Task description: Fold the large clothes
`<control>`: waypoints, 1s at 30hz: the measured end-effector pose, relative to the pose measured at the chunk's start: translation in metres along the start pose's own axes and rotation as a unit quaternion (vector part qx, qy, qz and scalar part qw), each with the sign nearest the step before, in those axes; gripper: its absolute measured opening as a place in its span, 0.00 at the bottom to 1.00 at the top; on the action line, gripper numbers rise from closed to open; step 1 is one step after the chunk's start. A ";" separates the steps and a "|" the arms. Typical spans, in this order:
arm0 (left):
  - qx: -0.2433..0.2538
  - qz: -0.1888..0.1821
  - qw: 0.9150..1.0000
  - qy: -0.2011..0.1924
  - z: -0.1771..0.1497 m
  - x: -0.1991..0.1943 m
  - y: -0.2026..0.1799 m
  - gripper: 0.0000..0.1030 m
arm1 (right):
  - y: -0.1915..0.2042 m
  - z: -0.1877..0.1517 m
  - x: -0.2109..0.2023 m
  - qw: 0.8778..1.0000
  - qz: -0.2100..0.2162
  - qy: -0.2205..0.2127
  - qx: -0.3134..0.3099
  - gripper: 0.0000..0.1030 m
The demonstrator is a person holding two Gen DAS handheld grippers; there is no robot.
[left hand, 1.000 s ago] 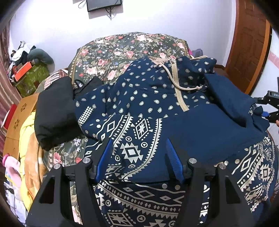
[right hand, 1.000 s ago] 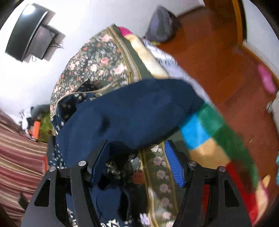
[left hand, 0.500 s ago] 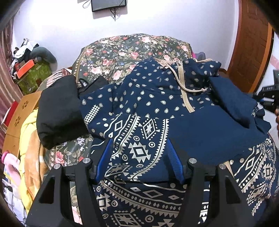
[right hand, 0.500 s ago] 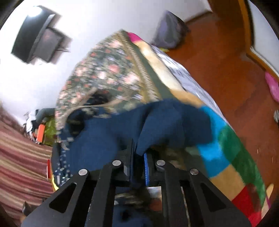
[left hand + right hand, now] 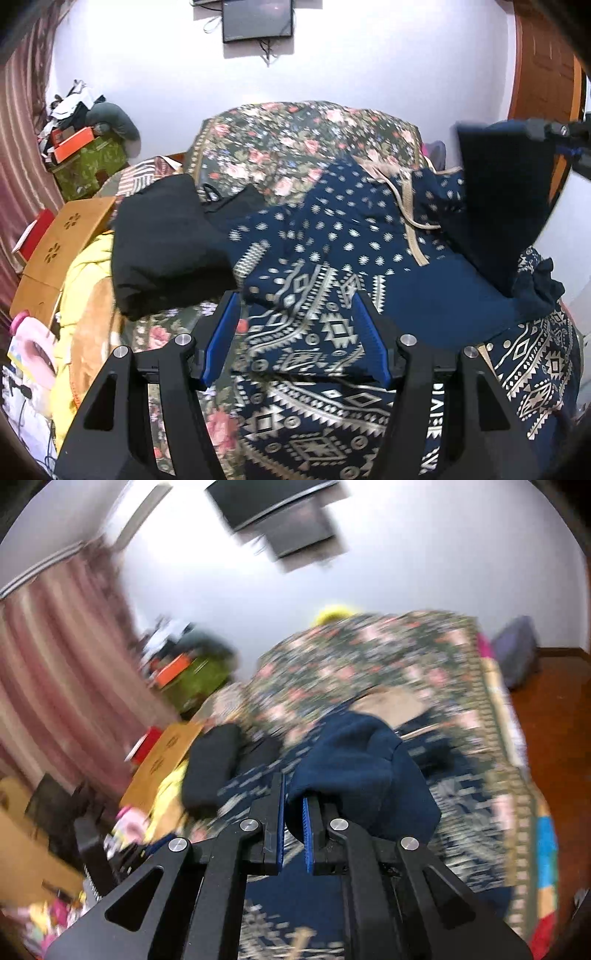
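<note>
**A:** Where is the garment, and who holds it?

**B:** A large navy dress (image 5: 325, 266) with pale geometric print lies spread over a floral bedspread (image 5: 295, 133), filling the centre of the left wrist view. The right gripper (image 5: 293, 812) has its blue jaws pressed nearly together, pinching a plain navy flap of the dress (image 5: 354, 760). In the left view that flap (image 5: 506, 206) hangs lifted at about two o'clock. The left gripper (image 5: 295, 339) hovers above the printed hem at six o'clock, jaws spread wide and holding nothing.

**A:** How far along does the folding seem?

**B:** Early, by the look of it. One flap is raised, apparently to be carried across the body of the dress. Most of the cloth is rumpled, no tidy fold shows, and the beige neckline trim (image 5: 410, 229) lies loose at one o'clock. Laying the flap down, smoothing, and further folds all appear to remain.

**A:** What surrounds it?

**B:** A black garment (image 5: 166, 251) sits just beside the dress at nine o'clock, touching its left edge, so it could get in the way of a fold toward that side. Yellow fabric (image 5: 85, 280) and a wooden board (image 5: 62, 251) lie further left at the bed's edge. A wall screen (image 5: 258, 18) hangs at twelve o'clock. The right wrist view is motion-blurred, so finer detail there cannot be told.
</note>
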State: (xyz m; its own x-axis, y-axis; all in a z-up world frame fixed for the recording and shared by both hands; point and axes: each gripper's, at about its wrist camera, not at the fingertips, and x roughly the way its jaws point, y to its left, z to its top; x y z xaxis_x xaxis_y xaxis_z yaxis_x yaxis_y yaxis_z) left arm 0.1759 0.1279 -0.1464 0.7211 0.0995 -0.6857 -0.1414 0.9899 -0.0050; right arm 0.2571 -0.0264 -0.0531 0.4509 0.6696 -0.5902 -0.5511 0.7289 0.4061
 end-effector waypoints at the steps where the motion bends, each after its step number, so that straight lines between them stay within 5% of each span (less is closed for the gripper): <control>1: -0.002 0.003 1.000 -0.002 -0.001 -0.003 0.004 0.60 | 0.005 -0.004 0.012 1.000 0.004 0.014 -0.006 0.07; 8: -0.022 0.025 0.999 0.002 -0.014 -0.021 0.040 0.60 | 0.041 -0.070 0.105 0.983 0.017 0.172 -0.060 0.07; 13: -0.026 0.030 0.999 0.019 -0.026 -0.022 0.050 0.60 | 0.051 -0.097 0.115 0.969 0.006 0.230 -0.091 0.07; 19: -0.011 0.020 0.999 0.030 -0.028 -0.017 0.036 0.60 | 0.047 -0.082 0.074 0.972 -0.031 0.192 -0.133 0.10; 24: 0.027 0.000 0.999 0.028 -0.018 -0.011 0.002 0.60 | 0.014 -0.059 0.032 0.981 -0.088 0.121 -0.125 0.45; 30: 0.103 -0.023 0.993 0.045 -0.017 0.007 -0.048 0.60 | -0.042 -0.037 -0.002 0.980 -0.162 0.071 -0.095 0.48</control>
State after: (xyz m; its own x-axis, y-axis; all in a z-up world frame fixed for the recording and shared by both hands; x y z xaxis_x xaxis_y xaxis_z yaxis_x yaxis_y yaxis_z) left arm 0.1761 0.0795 -0.1630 0.6582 0.0526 -0.7510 0.0400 0.9937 0.1047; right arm 0.2536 -0.0636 -0.0948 0.5288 0.3712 -0.7632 -0.5215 0.8516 0.0529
